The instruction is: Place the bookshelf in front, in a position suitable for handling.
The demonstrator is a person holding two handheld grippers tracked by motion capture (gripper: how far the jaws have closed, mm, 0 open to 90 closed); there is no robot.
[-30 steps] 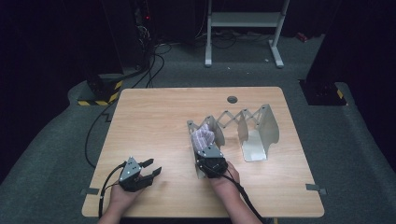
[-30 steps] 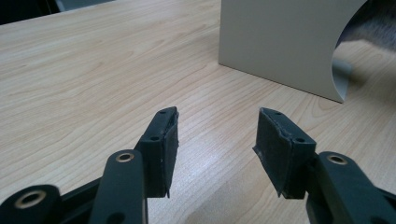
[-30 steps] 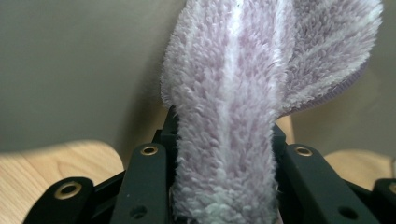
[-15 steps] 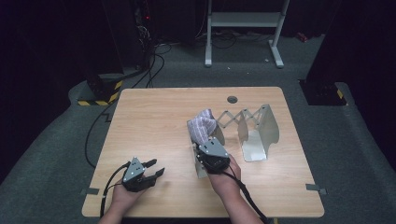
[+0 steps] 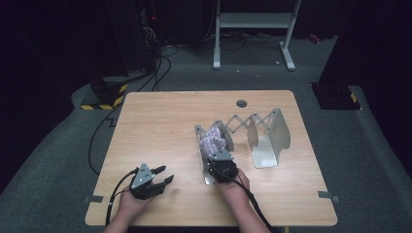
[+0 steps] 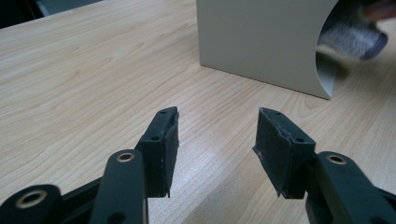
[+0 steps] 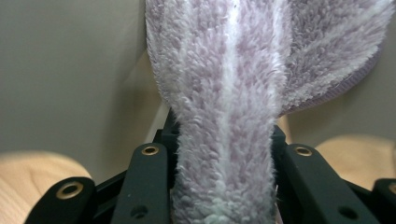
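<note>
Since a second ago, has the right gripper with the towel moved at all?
Yes. The right gripper, shut on the striped towel, has come nearer the table's near edge, pulling back from the metal rack, which stays put.

The towel (image 7: pixel 224 116) hides the right gripper's (image 7: pixel 224 177) jaw pads.

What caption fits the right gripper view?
Right tongs clamp a folded lilac striped towel beside a grey metal rack wall.
</note>
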